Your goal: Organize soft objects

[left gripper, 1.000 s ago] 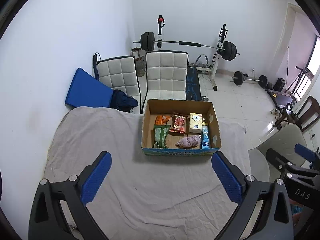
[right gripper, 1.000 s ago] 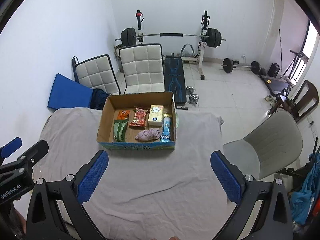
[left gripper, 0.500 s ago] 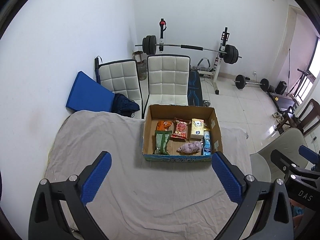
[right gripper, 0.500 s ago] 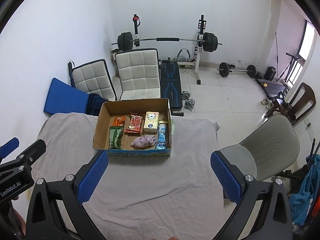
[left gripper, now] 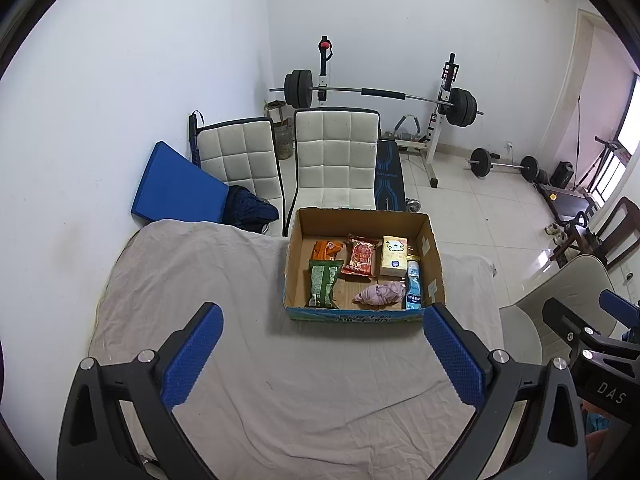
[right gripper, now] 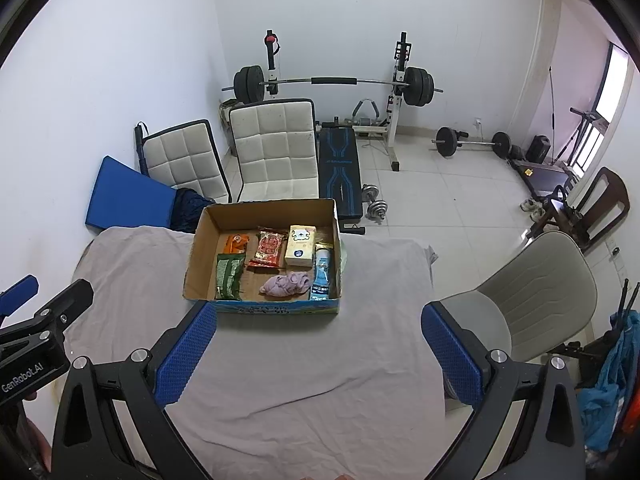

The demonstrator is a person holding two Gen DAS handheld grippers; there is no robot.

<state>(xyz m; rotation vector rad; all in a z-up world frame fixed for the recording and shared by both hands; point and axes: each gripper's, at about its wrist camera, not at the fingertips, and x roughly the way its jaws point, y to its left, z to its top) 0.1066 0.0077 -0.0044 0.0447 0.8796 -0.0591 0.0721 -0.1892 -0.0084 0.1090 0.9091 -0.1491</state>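
Observation:
An open cardboard box (left gripper: 432, 258) (right gripper: 200, 248) stands on the grey cloth-covered table (left gripper: 200, 280) (right gripper: 136, 264). Inside lie a green packet (left gripper: 322, 286) (right gripper: 229, 274), an orange packet (left gripper: 327, 249), a red packet (left gripper: 361, 256) (right gripper: 269, 248), a cream tissue pack (left gripper: 394, 257) (right gripper: 301, 246), a blue wipes pack (left gripper: 413, 286) (right gripper: 322, 274) and a crumpled pink cloth (left gripper: 380, 294) (right gripper: 285, 285). My left gripper (left gripper: 320, 354) and right gripper (right gripper: 318, 354) are both open and empty, held above the near part of the table, short of the box.
Two white padded chairs (left gripper: 336, 156) and a blue mat (left gripper: 176, 186) stand behind the table. A grey chair (right gripper: 532, 292) stands at the table's right side. A barbell rack (right gripper: 332, 84), bench and weights fill the room's far side.
Both grippers have risen and pulled back a little, so the box sits lower in the views and more floor shows. Both stay open and empty.

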